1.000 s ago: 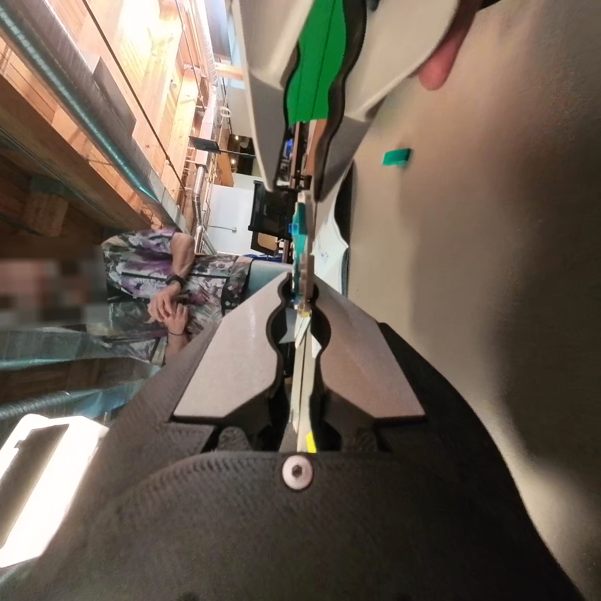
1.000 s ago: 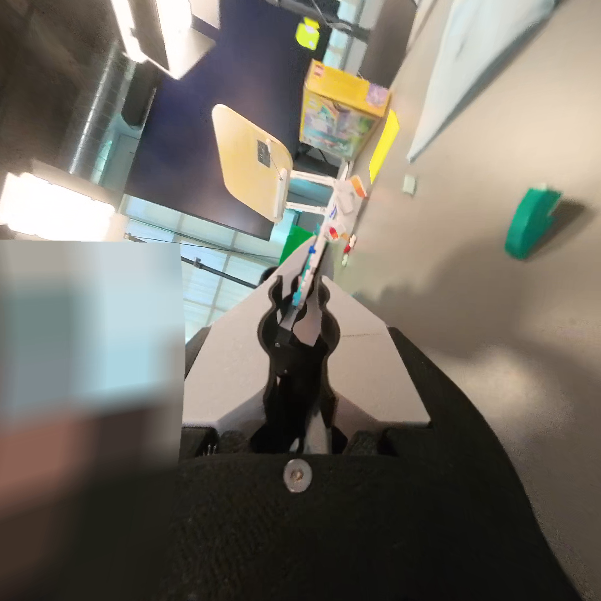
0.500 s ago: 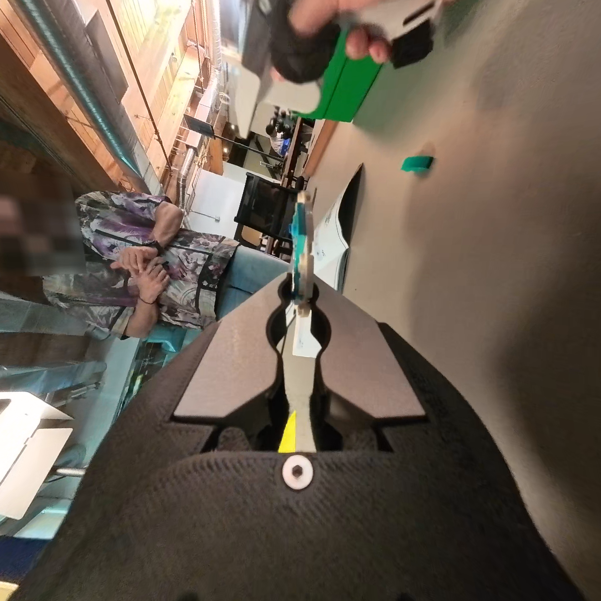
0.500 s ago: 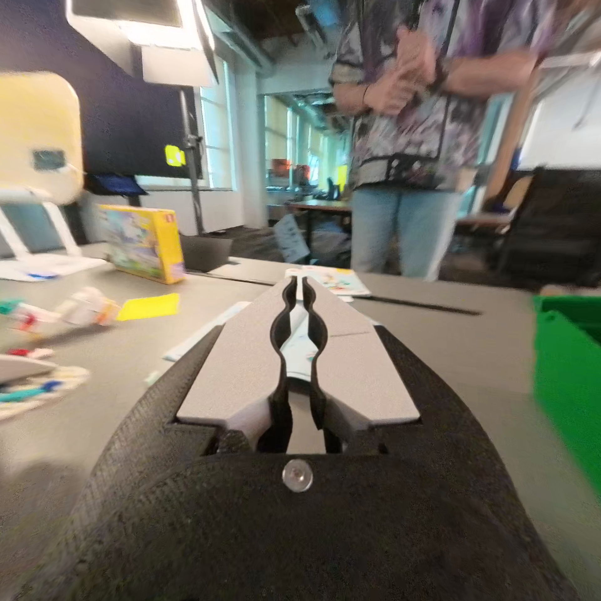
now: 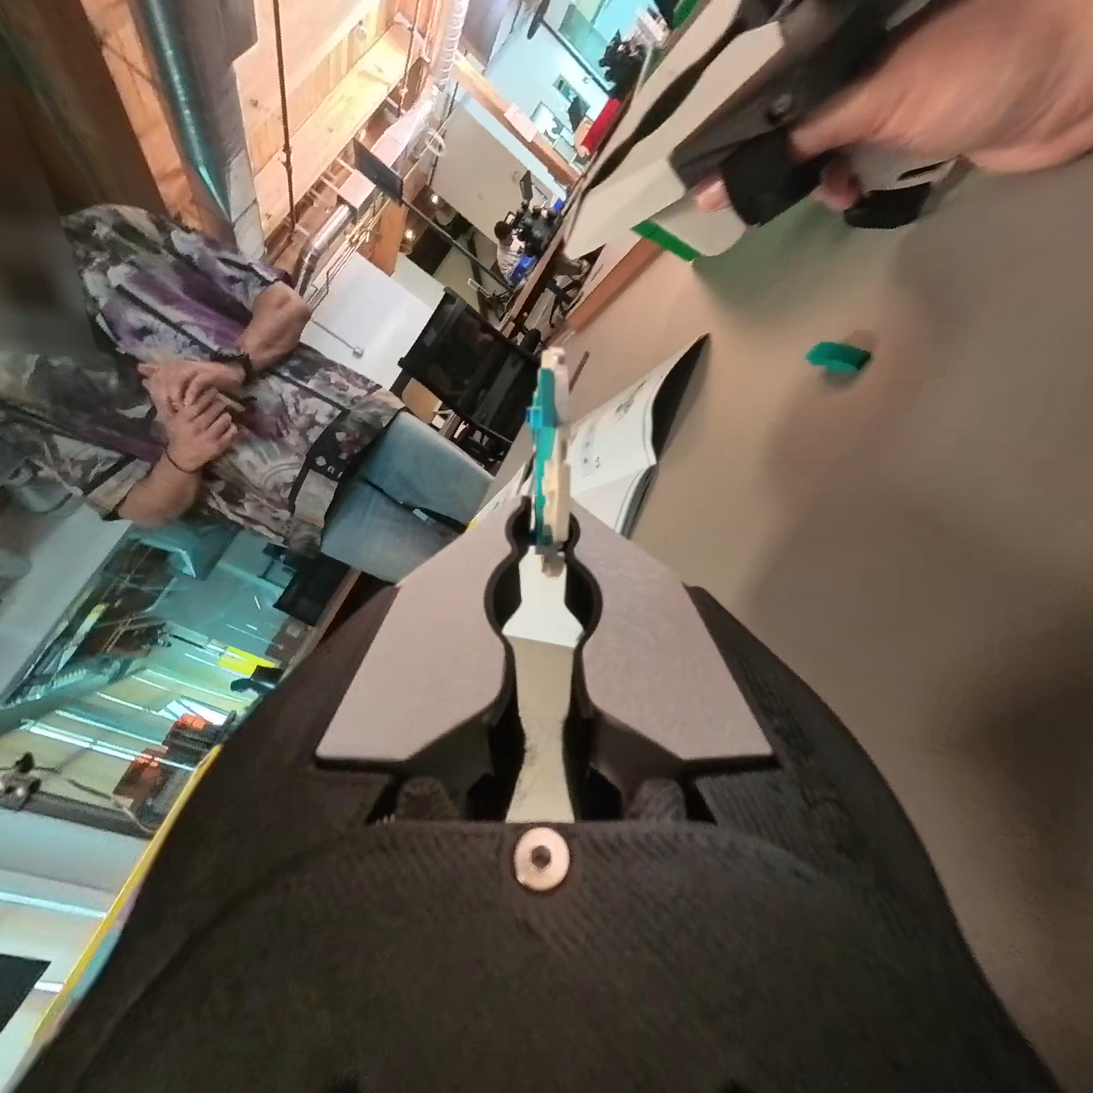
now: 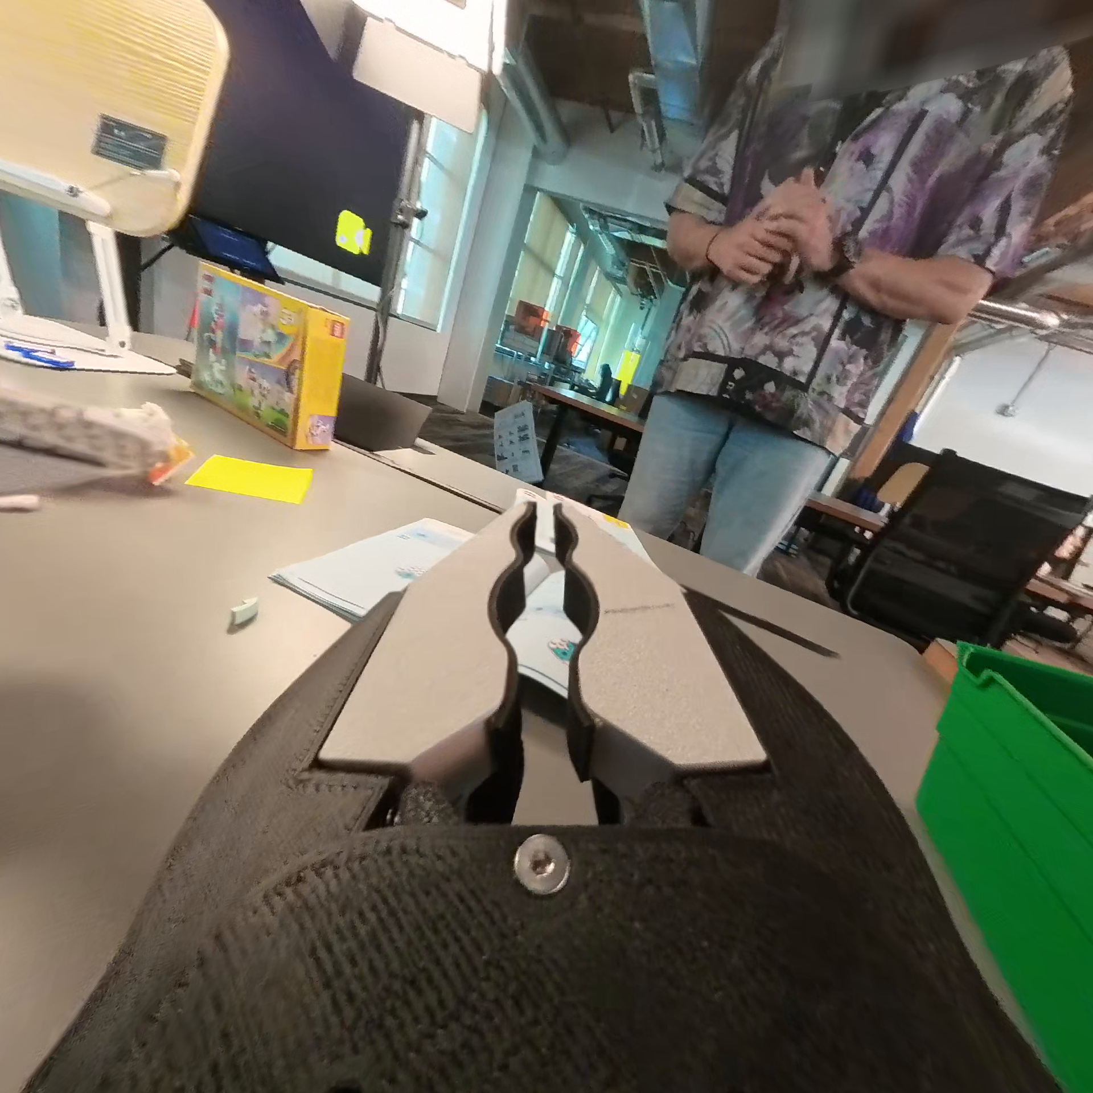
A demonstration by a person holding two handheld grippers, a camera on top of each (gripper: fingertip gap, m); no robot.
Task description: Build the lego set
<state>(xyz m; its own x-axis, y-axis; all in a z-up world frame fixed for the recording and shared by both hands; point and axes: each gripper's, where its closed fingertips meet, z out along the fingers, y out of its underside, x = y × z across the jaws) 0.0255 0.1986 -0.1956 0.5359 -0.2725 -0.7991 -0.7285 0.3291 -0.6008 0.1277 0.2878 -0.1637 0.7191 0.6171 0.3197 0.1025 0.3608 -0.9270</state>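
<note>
My left gripper is shut on a thin lego assembly of white and teal plates, which stands on edge out beyond the fingertips, above the grey table. A loose teal brick lies on the table to the right. My right gripper is empty, its jaws drawn together to a thin slit, and it points over the instruction booklet. In the left wrist view the right gripper shows at the top right, held in a hand.
A green bin stands at the right. A yellow lego box, a yellow sheet, built lego parts and a small pale piece lie at the left. A person stands beyond the table's far edge. Tip to tip, the grippers are about 15 cm apart. It is some 12 cm from my right tips to the loose teal brick.
A second ago both grippers held the assembly. The right gripper has come off it, swung level and pulled away to the right. The left gripper keeps the assembly and has tilted.
</note>
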